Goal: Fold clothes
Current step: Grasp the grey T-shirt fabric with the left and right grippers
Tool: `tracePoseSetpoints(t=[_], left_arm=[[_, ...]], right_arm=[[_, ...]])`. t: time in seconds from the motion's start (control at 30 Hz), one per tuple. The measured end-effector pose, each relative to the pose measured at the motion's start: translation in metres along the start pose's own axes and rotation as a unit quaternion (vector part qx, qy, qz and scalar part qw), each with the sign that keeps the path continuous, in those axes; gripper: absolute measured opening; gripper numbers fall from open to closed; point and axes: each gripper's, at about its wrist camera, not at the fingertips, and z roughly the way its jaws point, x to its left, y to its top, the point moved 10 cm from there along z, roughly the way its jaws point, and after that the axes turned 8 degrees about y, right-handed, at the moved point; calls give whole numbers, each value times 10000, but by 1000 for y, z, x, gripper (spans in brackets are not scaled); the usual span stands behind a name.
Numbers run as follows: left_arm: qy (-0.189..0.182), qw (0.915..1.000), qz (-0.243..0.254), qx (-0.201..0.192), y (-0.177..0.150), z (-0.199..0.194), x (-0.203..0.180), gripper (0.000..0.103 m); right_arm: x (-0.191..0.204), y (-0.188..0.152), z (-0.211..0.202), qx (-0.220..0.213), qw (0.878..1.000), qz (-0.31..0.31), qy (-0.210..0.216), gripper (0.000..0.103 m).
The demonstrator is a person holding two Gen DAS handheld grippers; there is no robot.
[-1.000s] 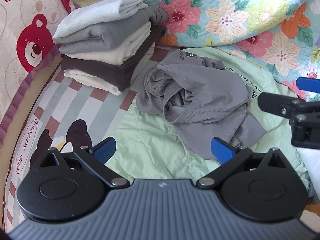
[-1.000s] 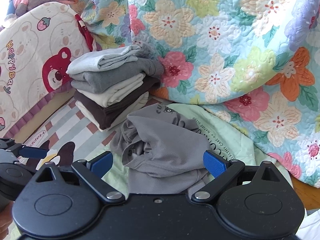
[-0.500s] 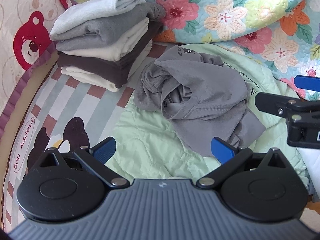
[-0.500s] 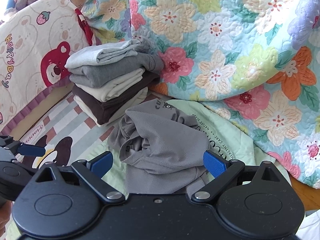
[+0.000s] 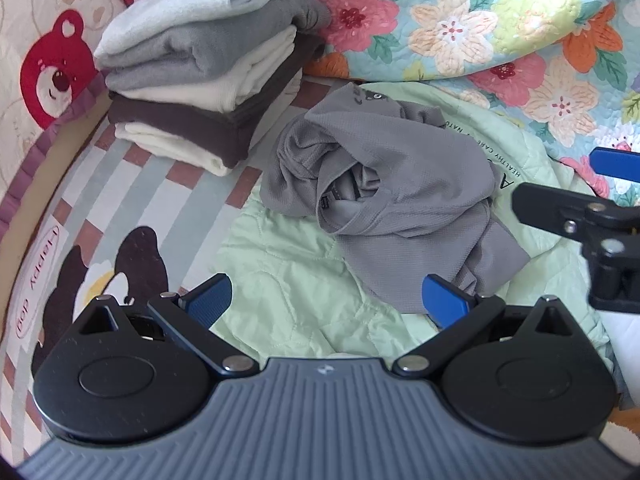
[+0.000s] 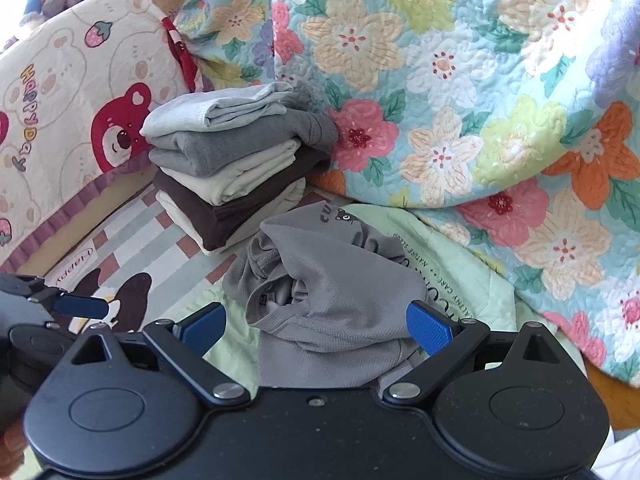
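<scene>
1. Left wrist view, upper left of the frame: a stack of folded clothes (image 5: 200, 80) rests on the striped mat (image 5: 132, 200). Layers alternate between light grey, grey, cream and dark brown. A bear-print cushion (image 5: 48, 72) stands at the far left edge.
2. Left wrist view, lower centre: the left claw (image 5: 326, 300) is released. Both blue pads are spread wide apart, and nothing lies between them. It hangs over the pale green quilt (image 5: 288, 280).
3. Left wrist view, centre: the crumpled grey shirt (image 5: 392, 188) lies unfolded on the pale green quilt, right of the stack and apart from it. The collar opening faces the camera. The right blue pad of the left claw sits just beside the shirt's lower hem; contact cannot be determined.
4. Left wrist view, upper right: a floral quilt (image 5: 500, 28) rises behind the shirt. One black finger of the right claw enters from the right edge of the frame.
5. Right wrist view, lower centre: the right claw (image 6: 316, 326) is released, pads wide apart. The grey shirt (image 6: 332, 292) sits between and just beyond the pads; no grasp is visible.
6. Right wrist view, left edge: part of the left claw shows, with one blue pad visible.
</scene>
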Motion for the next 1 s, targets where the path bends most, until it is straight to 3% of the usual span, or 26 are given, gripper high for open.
tracePoseSetpoints(t=[0.13, 0.23, 0.27, 0.3, 0.33, 0.37, 0.4, 0.43, 0.47, 0.6, 0.67, 0.83, 0.93, 1.0], left_arm=[[-144, 9990, -360, 228, -7, 29, 14, 103], [-465, 9960, -715, 270, -13, 51, 23, 101], [-558, 9943, -880, 235, -14, 59, 27, 100], [-612, 9927, -1028, 179, -16, 66, 31, 99], [-621, 9913, -1158, 102, -17, 73, 36, 98], [-624, 9897, -1285, 37, -18, 81, 40, 96], [-648, 9881, -1394, 12, -20, 89, 42, 95], [-703, 9864, -1489, 18, -21, 97, 44, 86], [-758, 9845, -1582, 25, -23, 106, 46, 72], [-975, 9758, -1956, 50, -31, 139, 52, 46], [-1083, 9708, -2141, 63, -34, 156, 56, 26], [-1489, 9639, -2207, -84, -27, 177, 43, 25], [-1706, 9616, -2133, -283, -16, 180, 36, 25], [-1821, 9602, -2081, -400, -10, 180, 31, 25]], right_arm=[[0, -3, 14, 205, 9994, -295, -19, 92], [2, -4, 29, 194, 9989, -370, 230, 75], [1, -4, 35, 184, 9986, -401, 290, 63], [0, -6, 44, 203, 9984, -447, 291, 44], [-2, -8, 53, 222, 9981, -493, 292, 36], [-6, -10, 66, 201, 9983, -498, 238, 18], [-13, -11, 78, 195, 9986, -451, 173, 11], [-20, -13, 89, 221, 9989, -391, 101, 11], [-26, -14, 100, 241, 9993, -267, 109, 11], [-41, -17, 131, 286, 9989, 187, 307, 14], [-38, -15, 140, 229, 9994, -14, 269, 17], [-14, -10, 159, 304, 9944, -888, 480, 17], [-7, 1, 170, 181, 9864, -1632, 24, 34], [-9, 7, 179, 155, 9803, -1958, -207, 56]])
